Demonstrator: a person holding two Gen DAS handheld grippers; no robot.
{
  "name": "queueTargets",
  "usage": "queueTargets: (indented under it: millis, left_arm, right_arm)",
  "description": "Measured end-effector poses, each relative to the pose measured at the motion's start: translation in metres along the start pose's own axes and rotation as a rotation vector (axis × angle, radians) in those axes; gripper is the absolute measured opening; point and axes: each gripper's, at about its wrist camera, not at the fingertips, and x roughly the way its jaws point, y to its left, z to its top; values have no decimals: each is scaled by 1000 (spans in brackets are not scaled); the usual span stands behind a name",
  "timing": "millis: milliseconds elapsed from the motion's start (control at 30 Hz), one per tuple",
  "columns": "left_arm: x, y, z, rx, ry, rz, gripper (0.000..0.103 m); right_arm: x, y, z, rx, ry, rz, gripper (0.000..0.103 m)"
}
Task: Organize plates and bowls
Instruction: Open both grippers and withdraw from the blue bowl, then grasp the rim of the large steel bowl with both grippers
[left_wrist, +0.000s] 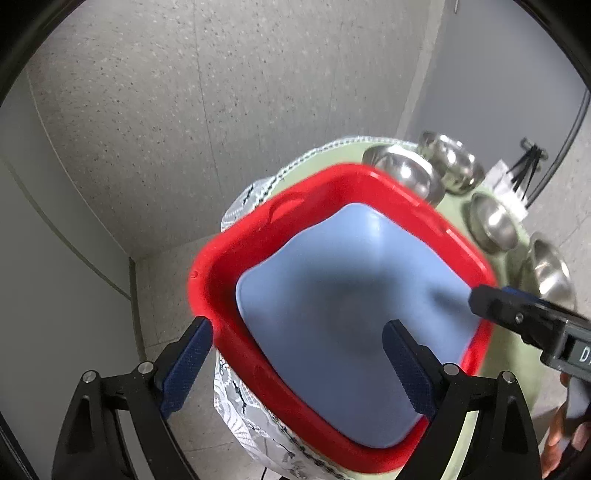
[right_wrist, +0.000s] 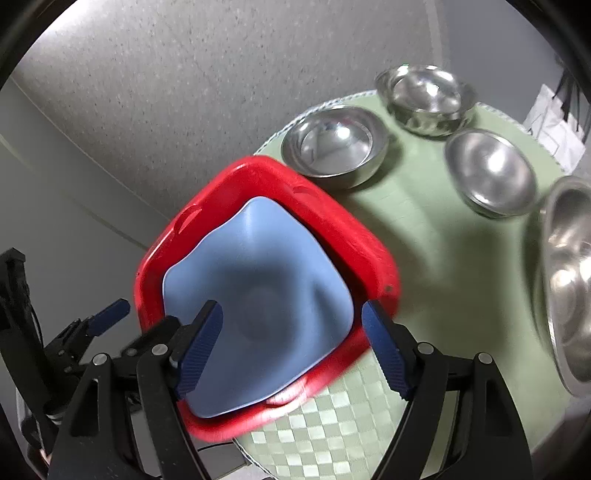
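A red square basin (left_wrist: 332, 177) (right_wrist: 258, 173) stands on a round table with a green cloth (right_wrist: 424, 240), and a blue basin (left_wrist: 332, 295) (right_wrist: 266, 266) is nested inside it. My left gripper (left_wrist: 297, 365) is open, and the red rim's left side runs between its jaws without touching the pads. My right gripper (right_wrist: 291, 350) is open astride the opposite rim, one finger over the blue basin and one outside. Each gripper shows in the other's view: right gripper (left_wrist: 517, 314), left gripper (right_wrist: 107, 317). Several steel bowls (right_wrist: 334, 146) (left_wrist: 406, 173) stand behind the basins.
More steel bowls (right_wrist: 428, 96) (right_wrist: 491, 171) (right_wrist: 569, 280) ring the table's far and right side. A white bag (right_wrist: 554, 129) lies past the edge. Lace trim (left_wrist: 240, 424) hangs off the table over speckled floor. A hand (left_wrist: 565, 435) holds the right gripper.
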Motion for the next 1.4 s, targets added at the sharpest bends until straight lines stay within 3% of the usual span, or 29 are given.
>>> queueTargets:
  millis: [133,233,433,567,733,867,1000,1167,1300,1400]
  left_arm:
    - [-36,-4,-5,-7,-72,-32,92]
    - [-65,-23,-8,2,-156,-71,100]
    - [-101,-105,-21,90,-243,-174,102]
    - [-94,-171,-27,160,-233,-198,102]
    - [-54,-241,-32,170,-150,-194,102]
    - [-16,-277,-31,157,-82,-132,102]
    - [21,-303,-27,130,-5,-84,101]
    - [58,-325,-17,96,57,-41,94]
    - [85,-330,-10,84,105,-45,76]
    - [95,-334,-9,99,133,-58,49]
  right_arm:
    - [-47,-11,-15,12,-126,-16,84]
    - [-90,-31,-28,28,-223,-46,89]
    - [-166,-101,-37,80,-356,-139,96]
    - [-194,-164,-34,108,-394,-220,97]
    - [-191,-248,-20,130,-321,-285,97]
    - [-169,-305,-9,154,-216,-246,97]
    - [-138,-337,-1,141,-129,-202,97]
    - [-100,-349,4,106,-38,-153,94]
    - [-80,-355,5,94,11,-125,85]
    - [-72,-362,5,105,36,-117,61]
